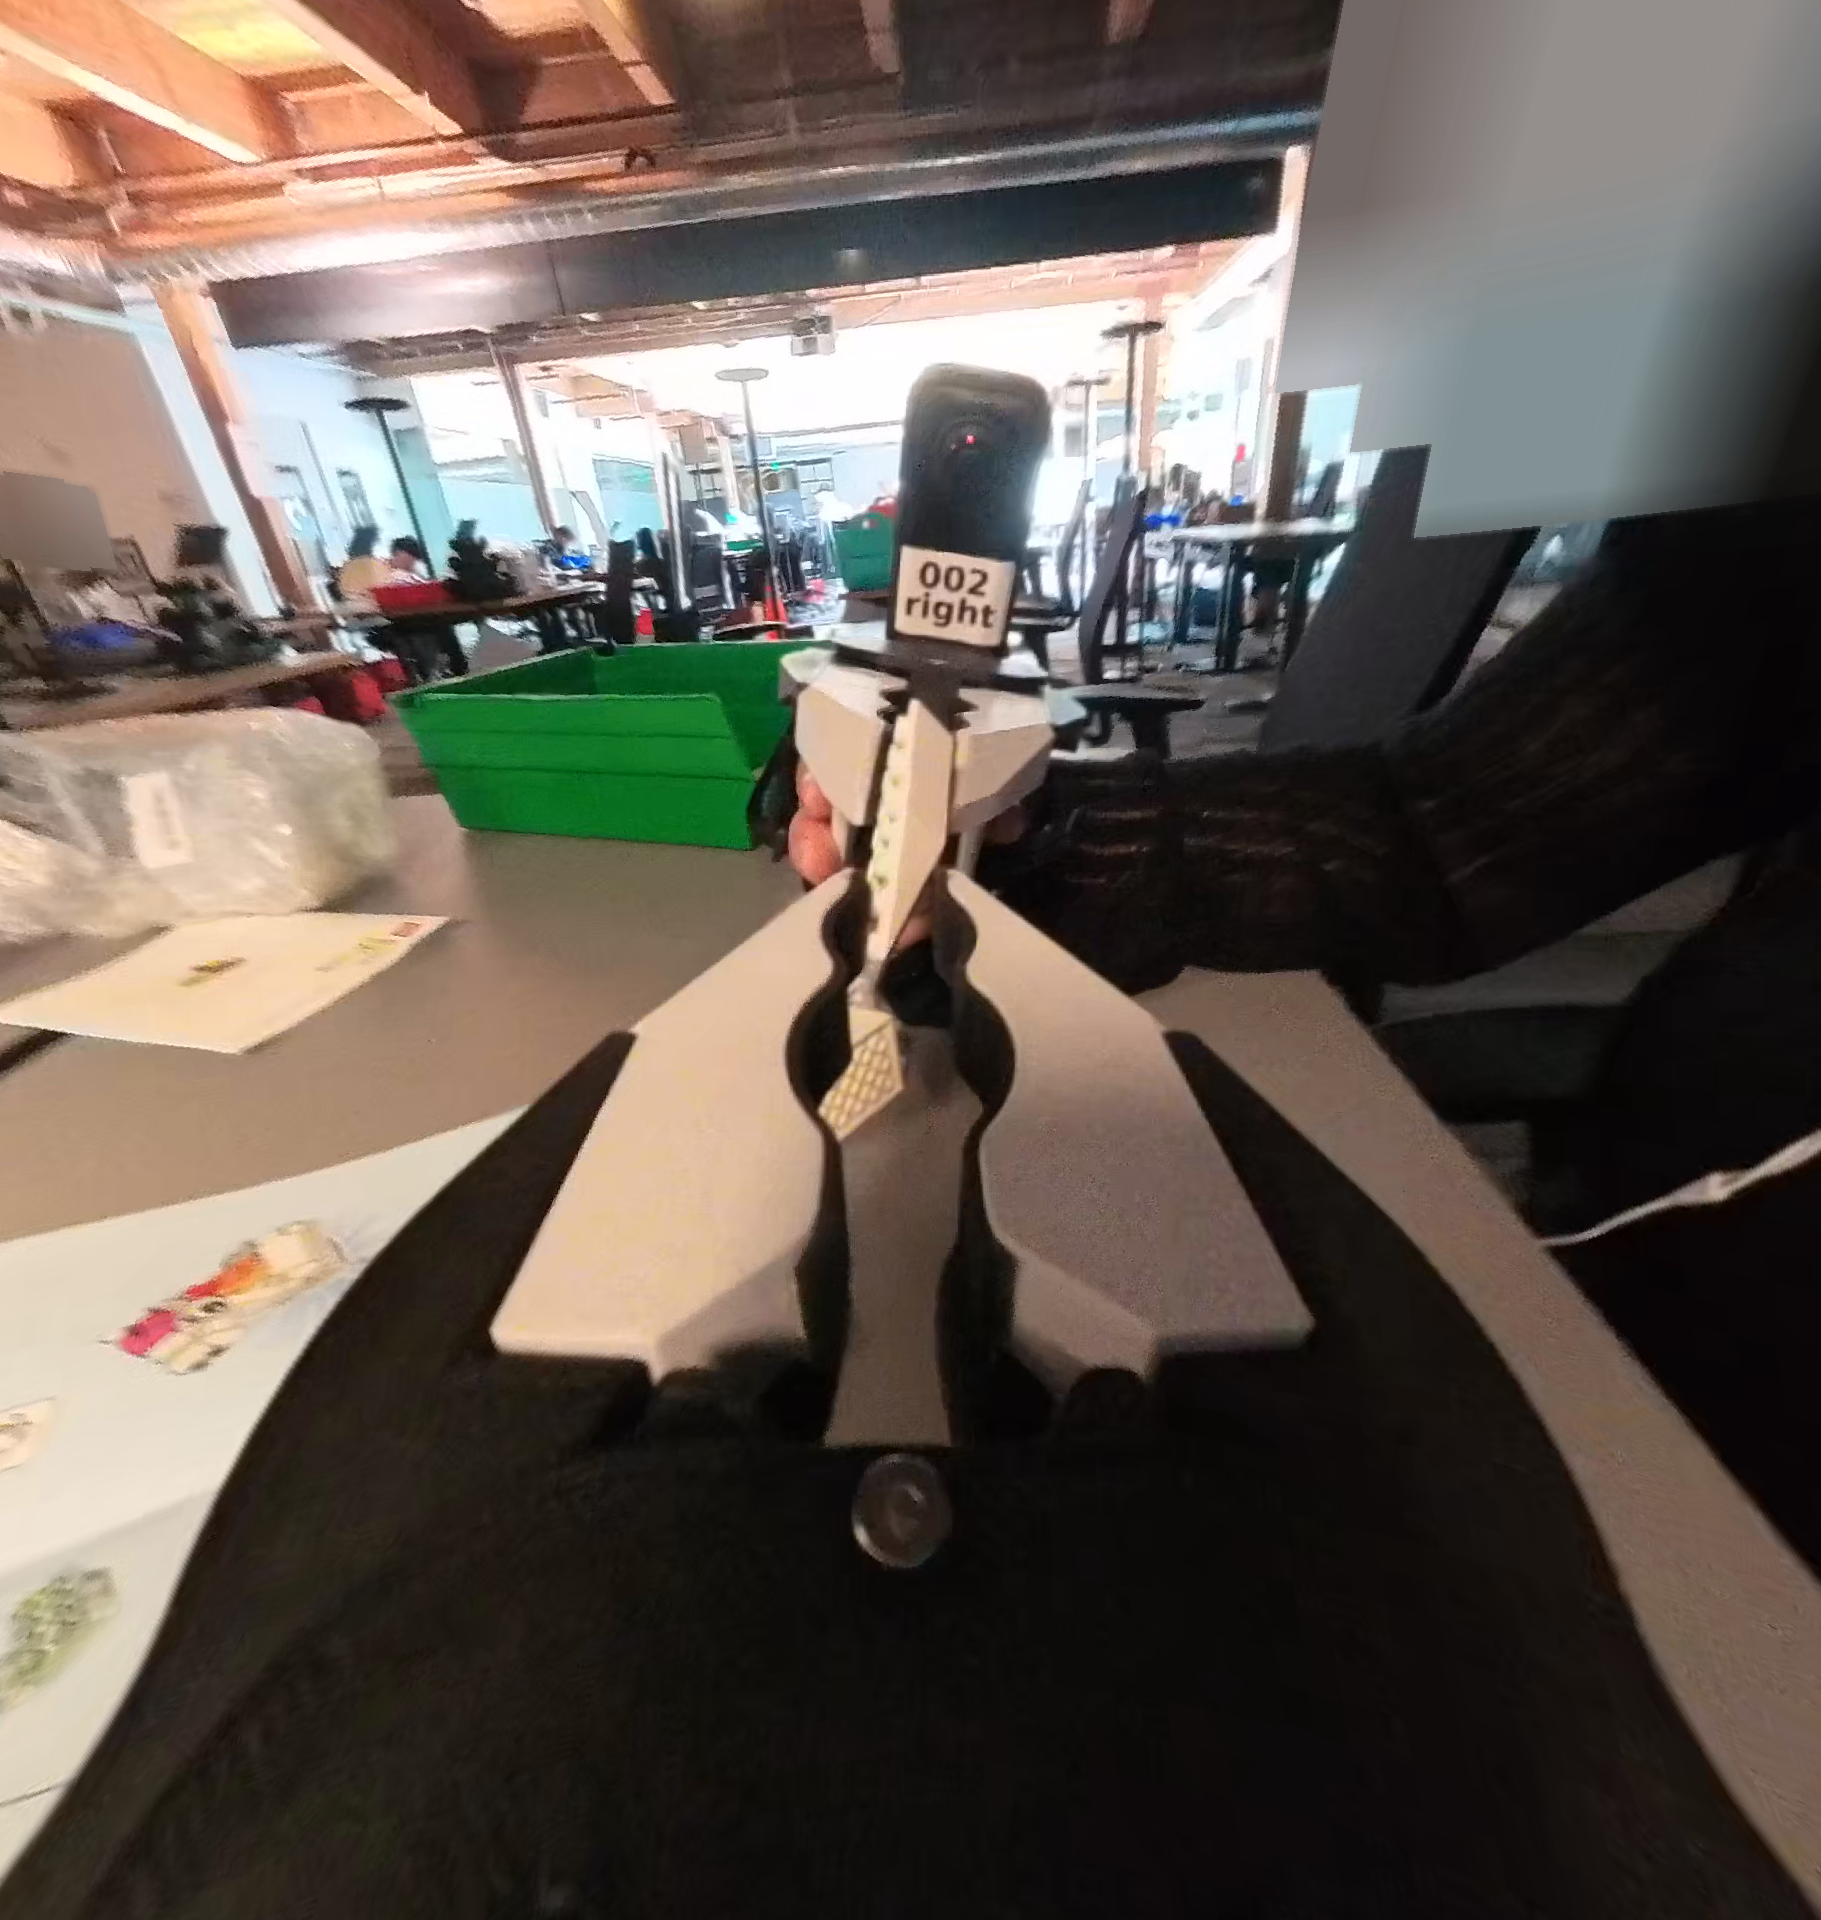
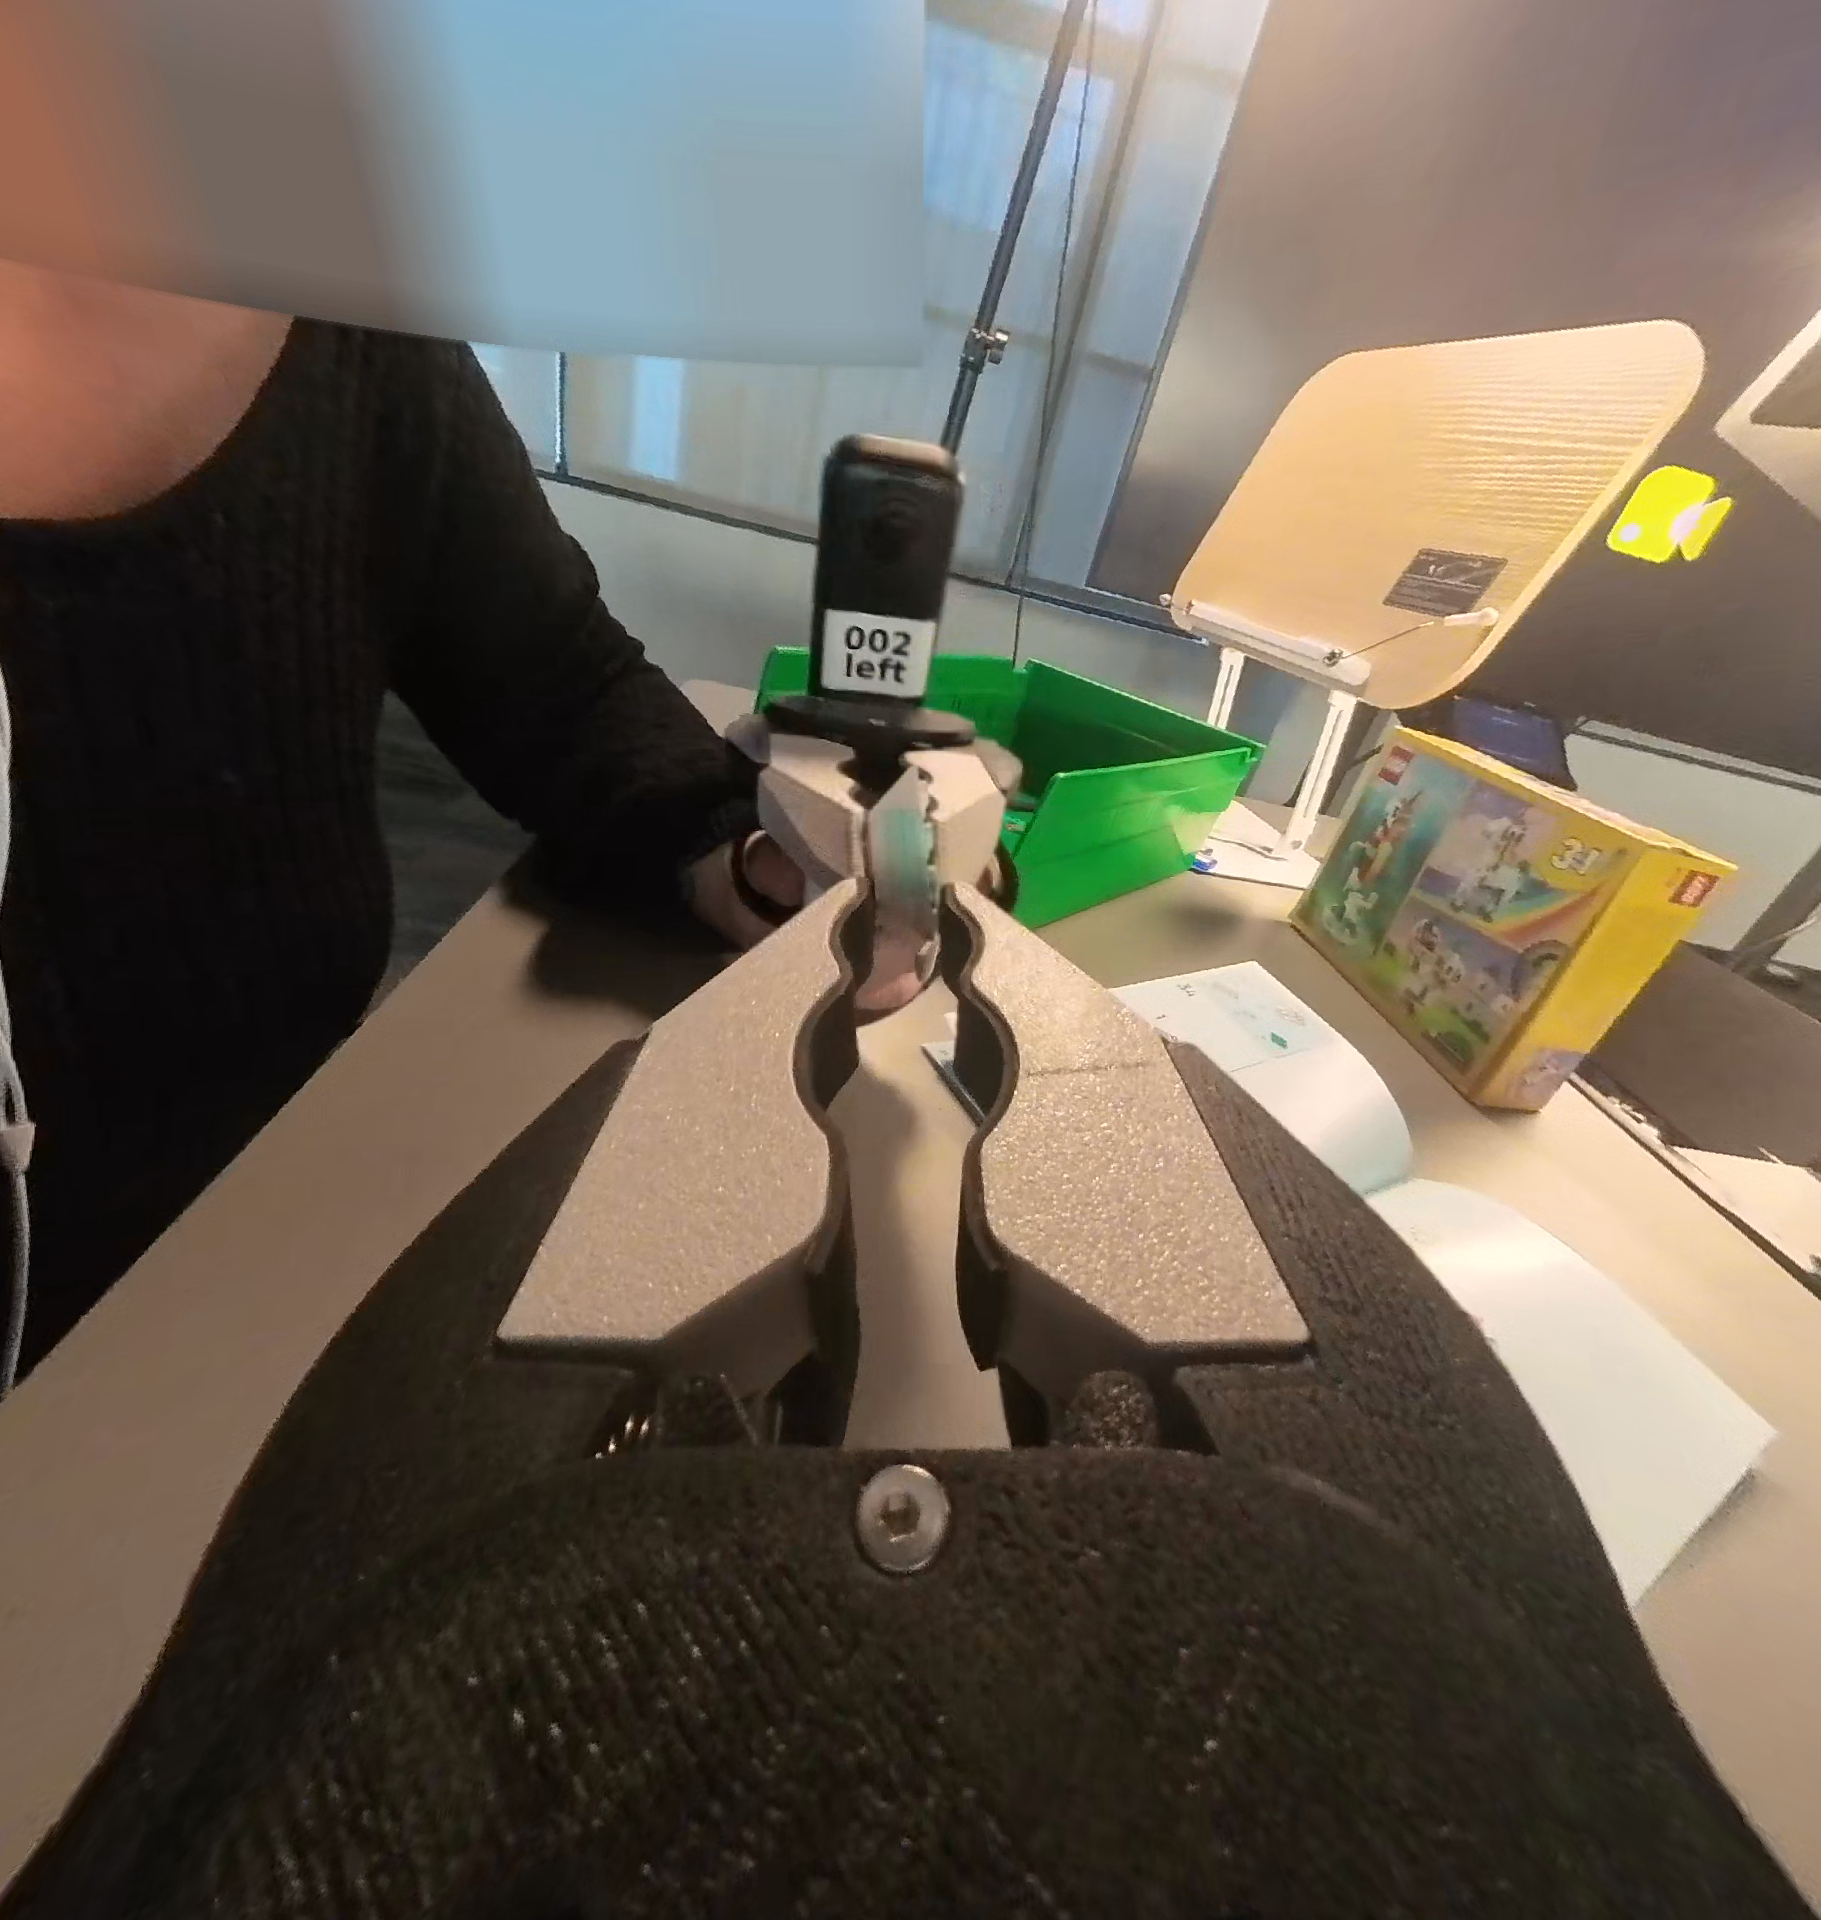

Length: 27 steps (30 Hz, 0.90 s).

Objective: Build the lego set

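In the left wrist view my left gripper (image 1: 895, 894) is closed around a long white lego piece (image 1: 911, 821) with studs along one edge and a lattice underside. The piece runs down between my fingers. The right gripper (image 1: 921, 769) faces me head-on and grips the same piece at its far end. In the right wrist view my right gripper (image 2: 901, 899) is closed on the piece (image 2: 901, 857), which shows white and teal there, slightly blurred. The left gripper (image 2: 890, 821) holds it from the other side. Both are held above the grey table (image 2: 262, 1195) near its edge.
A green bin (image 2: 1114, 800) stands behind the grippers. A yellow lego box (image 2: 1508, 914) and an open instruction booklet (image 2: 1457, 1226) lie to the right, with a tan book stand (image 2: 1436, 488) behind them. A plastic bag (image 1: 158, 821) and a paper sheet (image 1: 231, 977) lie at the left. A person in a black sweater (image 2: 262, 727) is close by. My left and right fingertips are right by each other.
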Available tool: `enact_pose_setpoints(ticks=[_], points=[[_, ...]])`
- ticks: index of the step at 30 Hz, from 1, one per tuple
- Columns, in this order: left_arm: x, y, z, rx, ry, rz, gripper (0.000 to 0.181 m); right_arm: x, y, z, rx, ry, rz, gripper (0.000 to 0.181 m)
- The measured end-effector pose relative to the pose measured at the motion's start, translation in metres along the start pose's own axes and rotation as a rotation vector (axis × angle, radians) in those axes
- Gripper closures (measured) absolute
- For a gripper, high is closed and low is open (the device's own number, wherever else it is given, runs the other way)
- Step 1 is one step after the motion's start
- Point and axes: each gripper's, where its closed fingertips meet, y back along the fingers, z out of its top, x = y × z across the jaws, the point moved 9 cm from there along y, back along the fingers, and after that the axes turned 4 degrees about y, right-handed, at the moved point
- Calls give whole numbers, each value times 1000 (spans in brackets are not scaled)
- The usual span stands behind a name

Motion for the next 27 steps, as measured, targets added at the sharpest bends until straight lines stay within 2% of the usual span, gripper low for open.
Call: enact_pose_setpoints(ticks=[2, 4, 5, 9, 12, 15, 19, 24, 27], points=[[-1, 0, 1, 29, -74, 31, 172, -2, 4, 2, 73, 8, -33, 167], [-1, -2, -3, 88, -98, 38, 173, -10, 19, 5, 193, 17, -87, 140], [-2, -5, -7, 137, -95, 20, 172, -14, 28, 6, 240, 9, -118, 133], [-6, -20, -31, 371, -27, -99, 172, -21, 65, -4, 432, -73, -197, 125], [-10, -28, -40, 487, -11, -163, 171, -17, 81, -21, 530, -199, -175, 120], [-11, -37, -42, 565, -18, -193, 172, -9, 79, -30, 564, -207, -112, 121], [-7, -48, -48, 665, -19, -203, 172, 11, 56, -32, 593, -162, 54, 137], [-2, -61, -52, 712, -37, -226, 172, 34, 35, -39, 738, -109, 182, 145], [-3, -65, -53, 721, -60, -254, 172, 36, 32, -42, 787, -66, 172, 169]])
